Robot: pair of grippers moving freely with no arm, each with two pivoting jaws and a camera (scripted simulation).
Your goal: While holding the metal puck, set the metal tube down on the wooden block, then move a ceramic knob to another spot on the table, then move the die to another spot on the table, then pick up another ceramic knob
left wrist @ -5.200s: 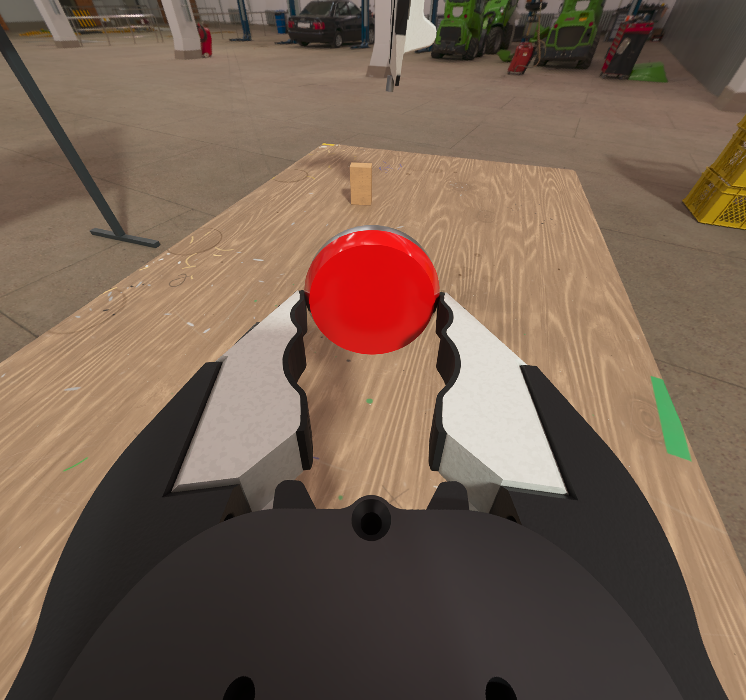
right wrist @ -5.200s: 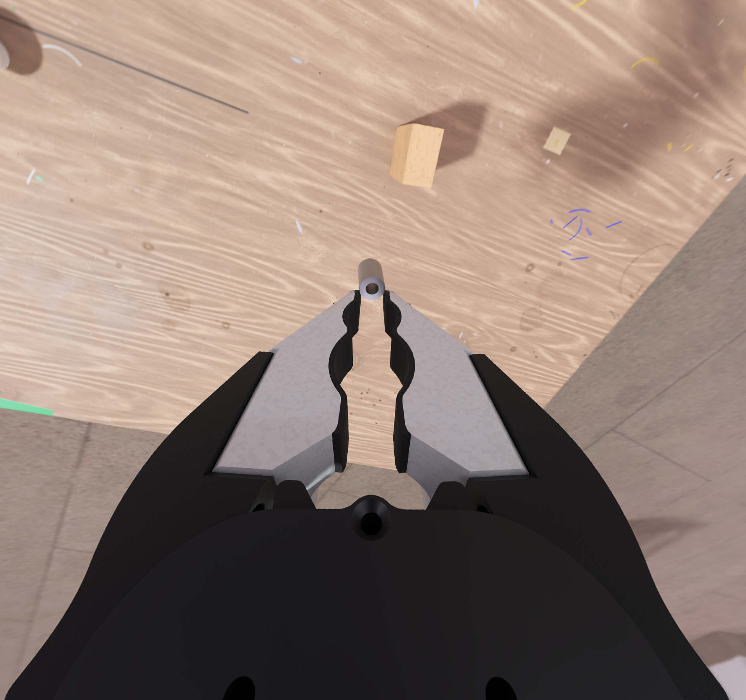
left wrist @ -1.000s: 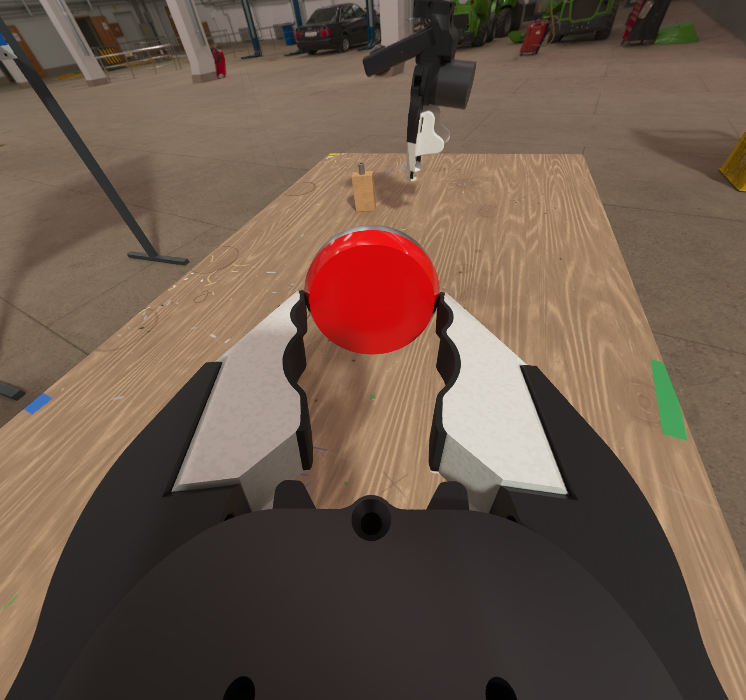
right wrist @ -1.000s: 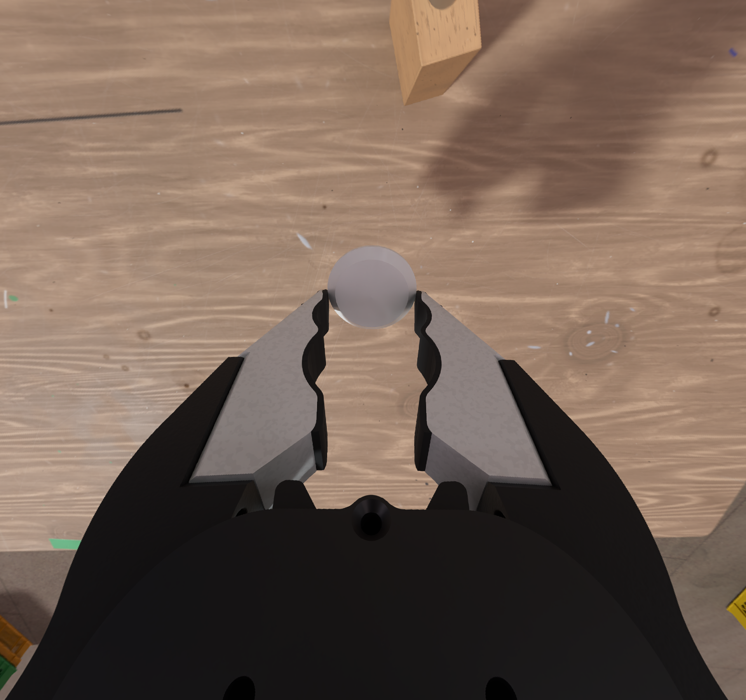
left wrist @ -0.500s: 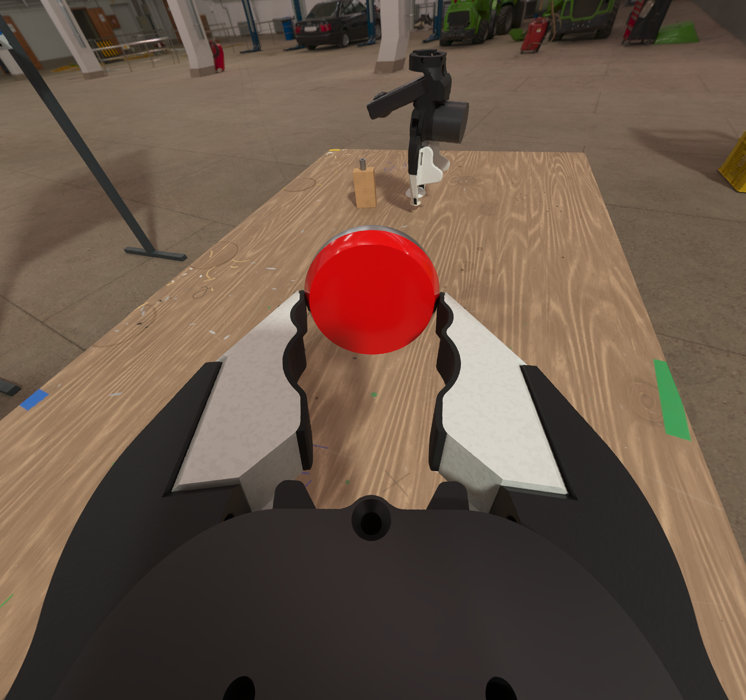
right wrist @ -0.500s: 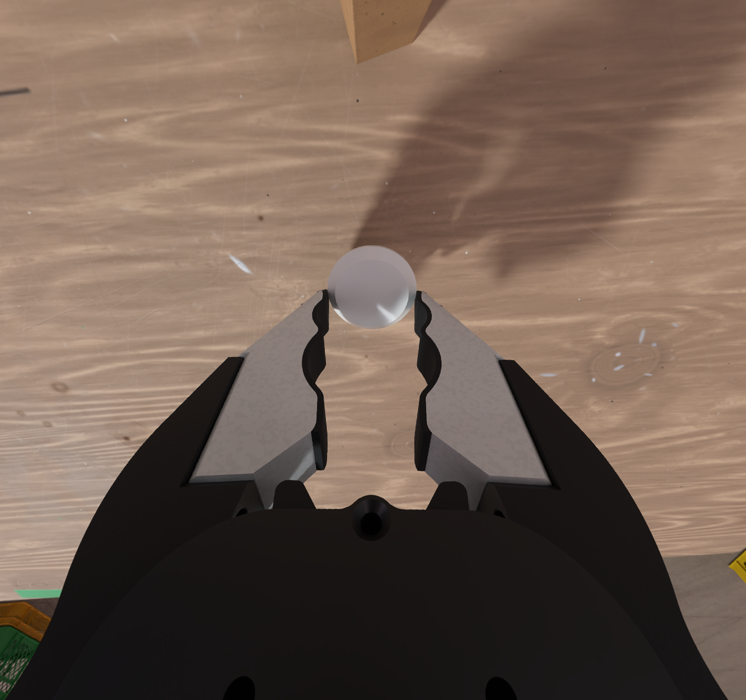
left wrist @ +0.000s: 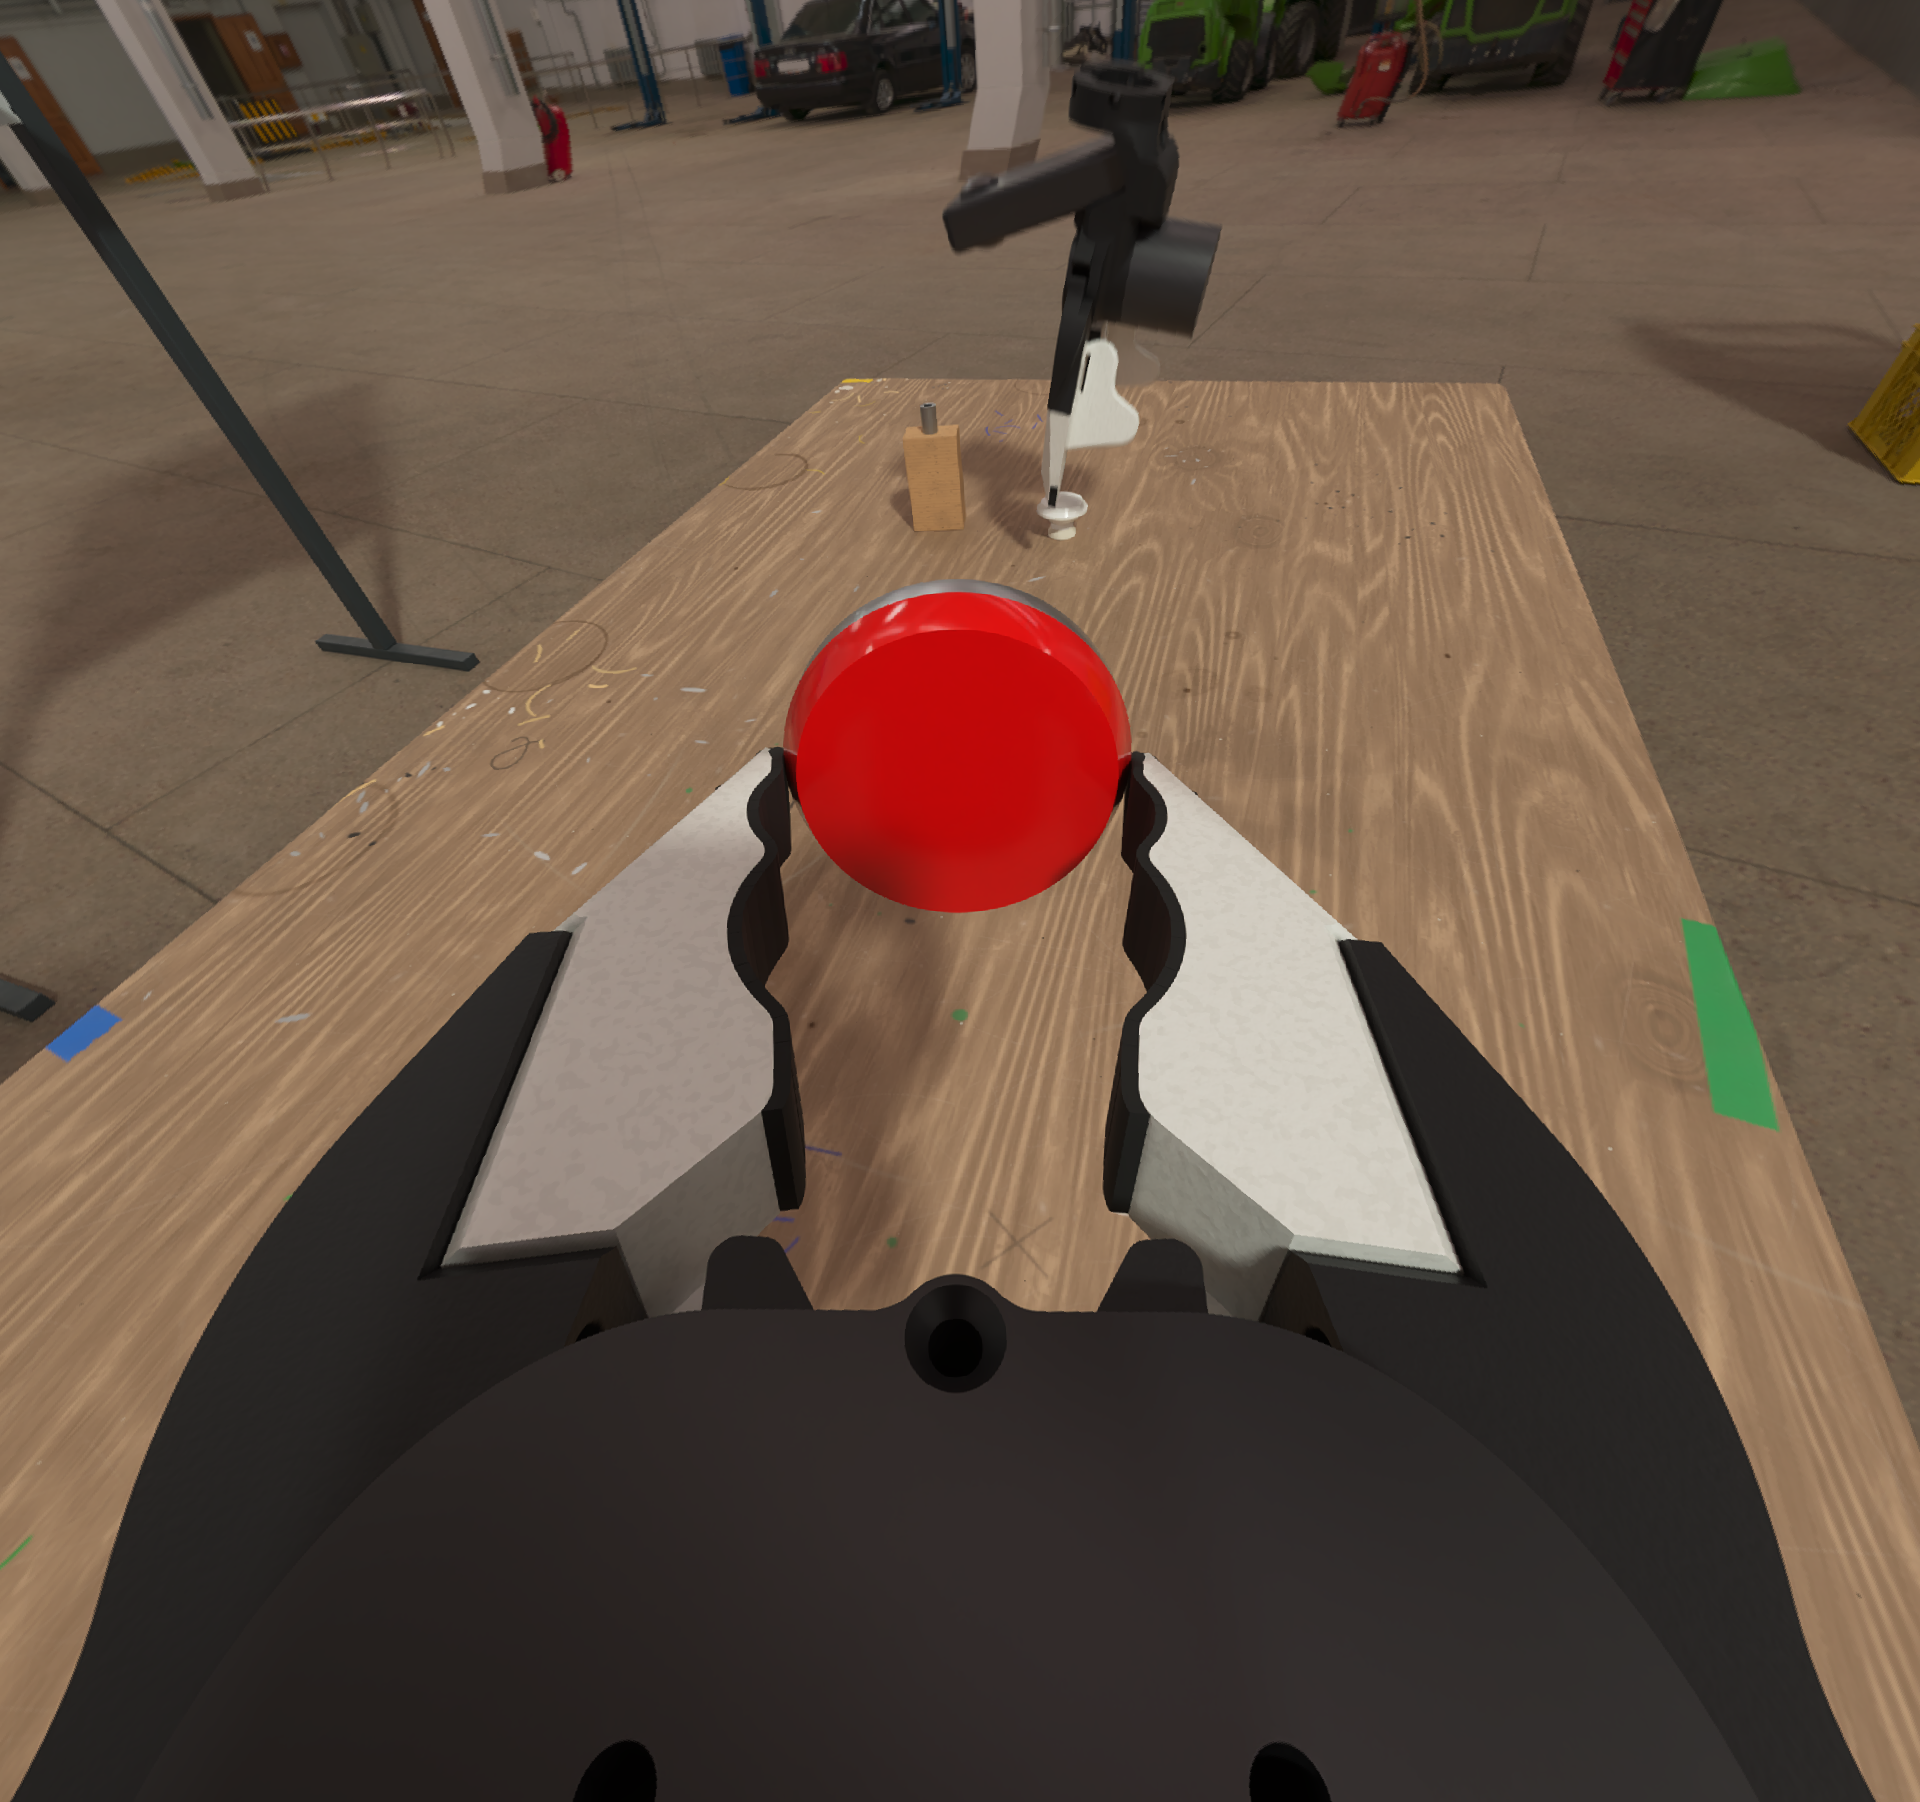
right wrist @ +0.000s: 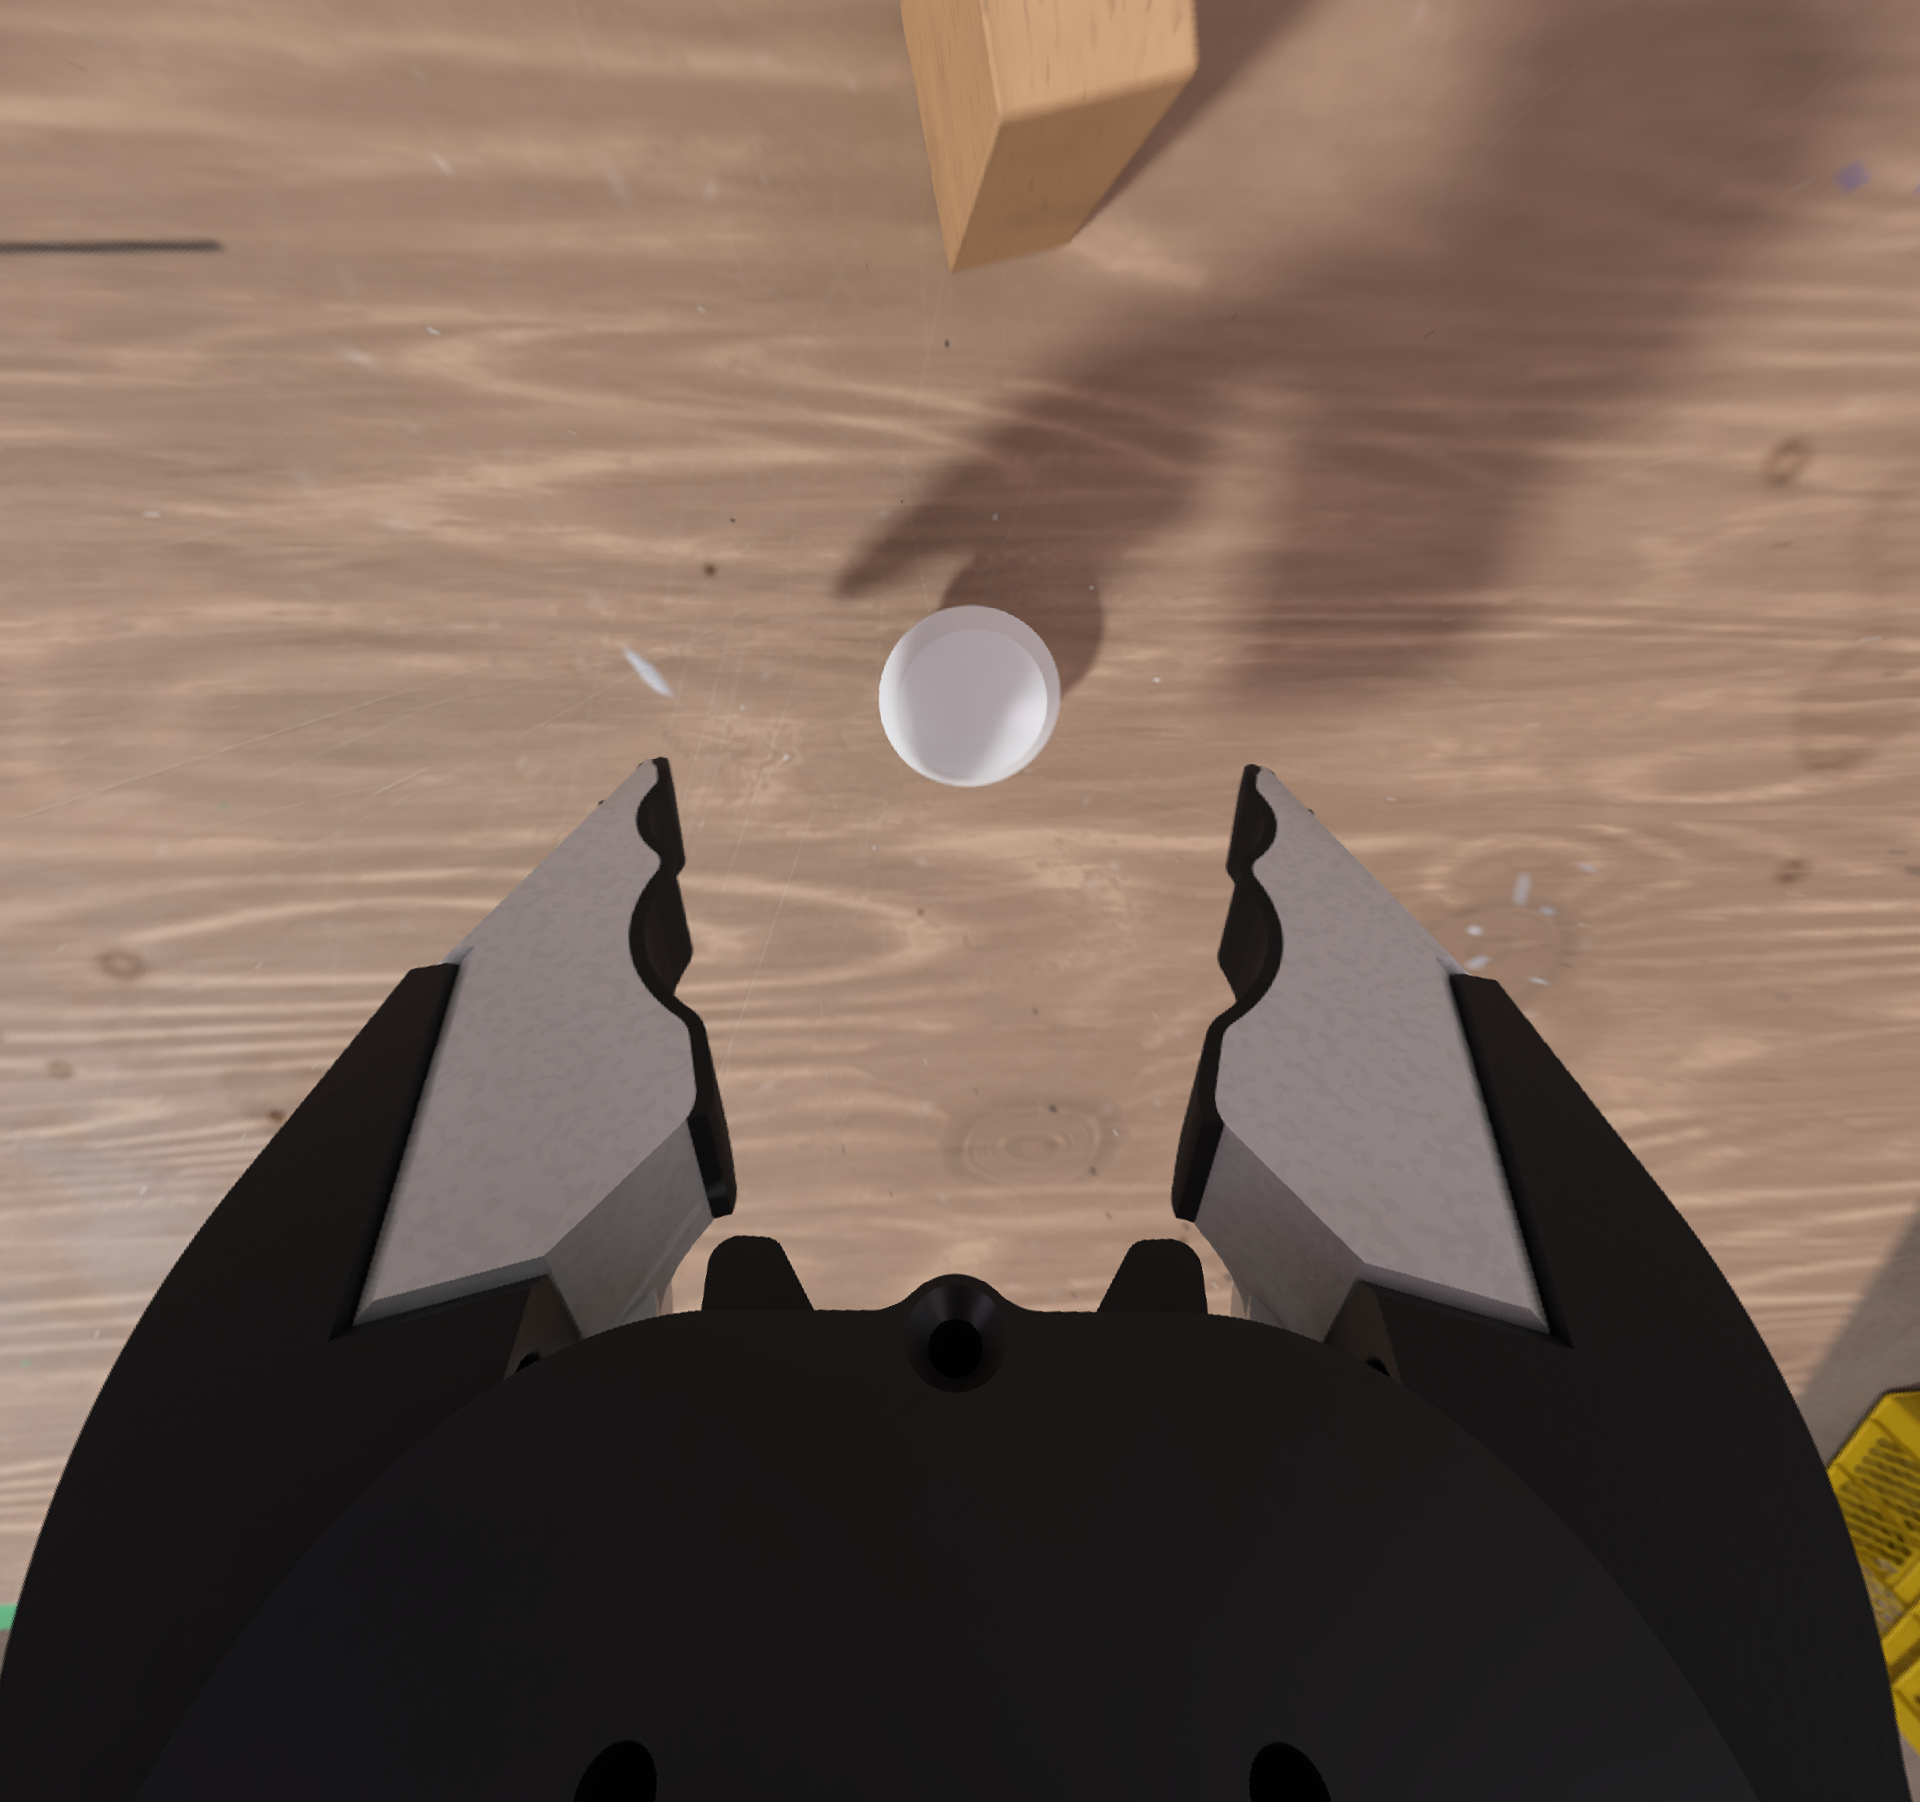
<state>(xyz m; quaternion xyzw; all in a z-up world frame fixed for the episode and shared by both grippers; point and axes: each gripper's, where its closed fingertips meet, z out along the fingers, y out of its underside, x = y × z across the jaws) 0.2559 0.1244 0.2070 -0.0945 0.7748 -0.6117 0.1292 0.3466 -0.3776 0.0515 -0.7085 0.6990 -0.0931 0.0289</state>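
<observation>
Even, bright indoor light; soft shadows fall across the table (right wrist: 416,505); wide-angle distortion bends edges; wooden block (right wrist: 1049,59) slightly blurred.

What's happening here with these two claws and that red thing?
The left claw is shut on a red metal puck, holding it above the wooden table. Farther along, the right claw is open just above a white knob that sits on the table. Beside the knob a wooden block stands upright with a small metal tube on top.
</observation>
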